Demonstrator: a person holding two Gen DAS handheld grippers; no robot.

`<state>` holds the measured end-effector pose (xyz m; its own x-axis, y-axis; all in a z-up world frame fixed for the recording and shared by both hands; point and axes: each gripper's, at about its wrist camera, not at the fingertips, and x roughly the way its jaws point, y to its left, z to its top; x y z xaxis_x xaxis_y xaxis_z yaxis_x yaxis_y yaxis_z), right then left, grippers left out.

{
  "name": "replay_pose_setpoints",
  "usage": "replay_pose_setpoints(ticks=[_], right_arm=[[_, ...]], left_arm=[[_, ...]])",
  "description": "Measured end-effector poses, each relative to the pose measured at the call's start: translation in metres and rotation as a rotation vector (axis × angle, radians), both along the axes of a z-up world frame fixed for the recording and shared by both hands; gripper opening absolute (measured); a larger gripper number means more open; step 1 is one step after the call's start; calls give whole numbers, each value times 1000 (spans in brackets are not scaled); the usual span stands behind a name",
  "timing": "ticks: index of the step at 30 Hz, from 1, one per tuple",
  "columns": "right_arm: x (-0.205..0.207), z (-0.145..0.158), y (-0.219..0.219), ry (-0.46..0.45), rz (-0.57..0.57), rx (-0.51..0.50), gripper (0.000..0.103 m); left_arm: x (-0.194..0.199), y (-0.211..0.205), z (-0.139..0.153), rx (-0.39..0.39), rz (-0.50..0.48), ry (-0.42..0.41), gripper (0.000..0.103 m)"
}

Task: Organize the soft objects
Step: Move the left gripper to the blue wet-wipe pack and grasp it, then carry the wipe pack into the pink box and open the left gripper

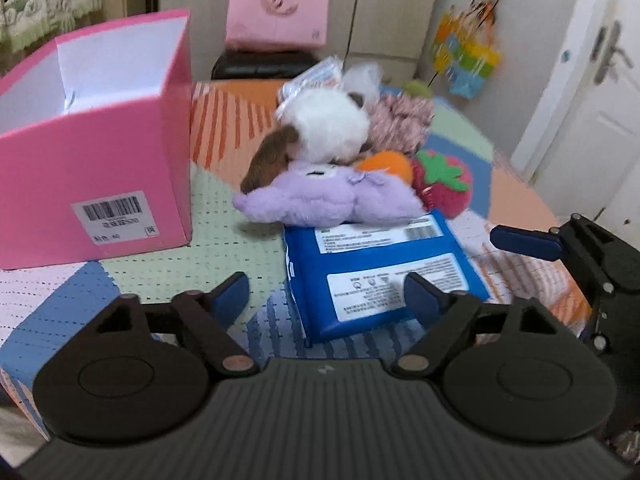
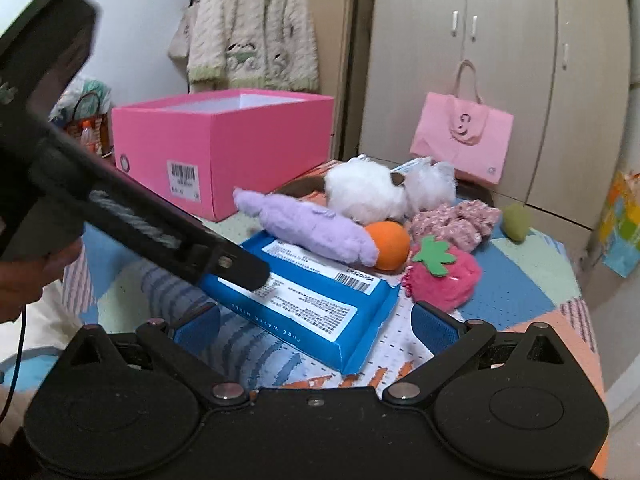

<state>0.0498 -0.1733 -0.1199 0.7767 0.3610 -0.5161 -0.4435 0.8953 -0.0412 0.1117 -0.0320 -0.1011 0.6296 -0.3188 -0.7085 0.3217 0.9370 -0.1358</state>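
Two pairs of blue-padded fingers stand spread apart with nothing gripped. The left gripper (image 1: 326, 294) hangs over the near end of a blue wipes pack (image 1: 380, 276), its right finger (image 1: 424, 296) in front of the pack's label and its left finger (image 1: 230, 292) over the bare cloth; whether either pad touches the pack cannot be told. The right gripper (image 2: 316, 326) is likewise released, the pack's near corner lying between its fingers.

Just behind the pack lies a heap of soft toys: a purple plush (image 1: 328, 196) resting on the pack's far edge, a white and brown plush (image 1: 320, 128) on top, an orange ball (image 1: 386, 164), a red strawberry (image 1: 444, 182) and a pink knitted piece (image 1: 400, 120). Left of the heap, apart from it, stands an open pink box (image 1: 100, 172). All sit on a patchwork-covered bench (image 1: 160, 276).
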Motion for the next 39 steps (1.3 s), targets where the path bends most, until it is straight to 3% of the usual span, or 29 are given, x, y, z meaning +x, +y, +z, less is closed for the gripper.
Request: replay_pose_setpoints(ticks=[4,5,6,10,18,24,30,39], right_arm=[[14,-6,-7,45,-2,64,100],[17,-9,-9,57,1,76,95],[19,-11,-9,72,3,82,88],[13,-16,-1,60,14,52,82],[8,-13,3,66,-41,74,73],[5,-7,4,99,-66,73,72],[-1,4,5,162,-77,71,71],[-18,23,20,227,-52,75,71]], left_arm=[[8,-6,-7,1,2,36,78],[9,-4,-8,-12,2,41,77],[10,-4,-8,-19,-2,45,73],[6,-5,-8,-57,-58,61,59],[-4,-16,-6,-50,-76,30,58],[-4,-17,1,-64,-114,94,65],[-10,-21,14,-18,-182,145,65],[-33,-5,35,6,-199,177,65]])
